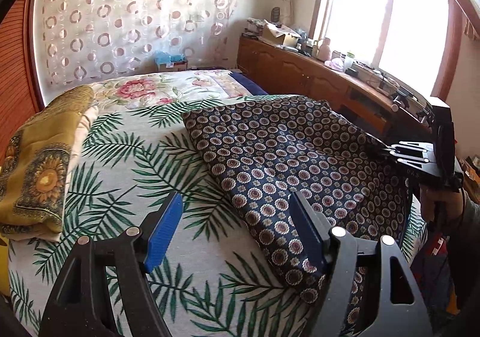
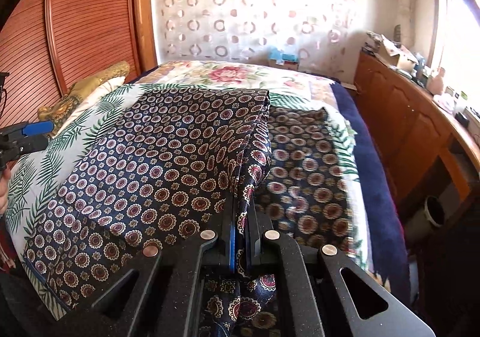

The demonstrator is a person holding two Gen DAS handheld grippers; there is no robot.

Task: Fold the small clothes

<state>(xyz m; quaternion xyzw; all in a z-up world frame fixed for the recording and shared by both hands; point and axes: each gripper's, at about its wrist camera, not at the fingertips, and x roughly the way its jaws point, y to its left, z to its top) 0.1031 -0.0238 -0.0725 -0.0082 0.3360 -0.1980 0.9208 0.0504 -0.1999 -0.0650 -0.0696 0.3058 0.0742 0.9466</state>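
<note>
A dark navy cloth with round floral medallions [image 1: 288, 163] lies spread on the palm-leaf bedspread [image 1: 126, 163]. My left gripper [image 1: 237, 217] is open and empty, its blue pads [image 1: 163, 232] straddling the cloth's near left edge above the bed. My right gripper [image 2: 241, 235] is shut on a bunched edge of the navy cloth [image 2: 168, 163] and lifts it, so a fold stands up over the part lying flat to the right. The right gripper also shows in the left wrist view [image 1: 387, 151], pulling the cloth's right edge. The left gripper shows at the far left of the right wrist view [image 2: 30, 130].
A folded mustard cloth with a sunflower print [image 1: 39, 163] lies on the bed's left side. A floral quilt [image 1: 168, 91] covers the far bed. A wooden cabinet [image 1: 300, 70] with clutter runs along the right under the window. A wooden sliding door [image 2: 60, 37] stands at the left.
</note>
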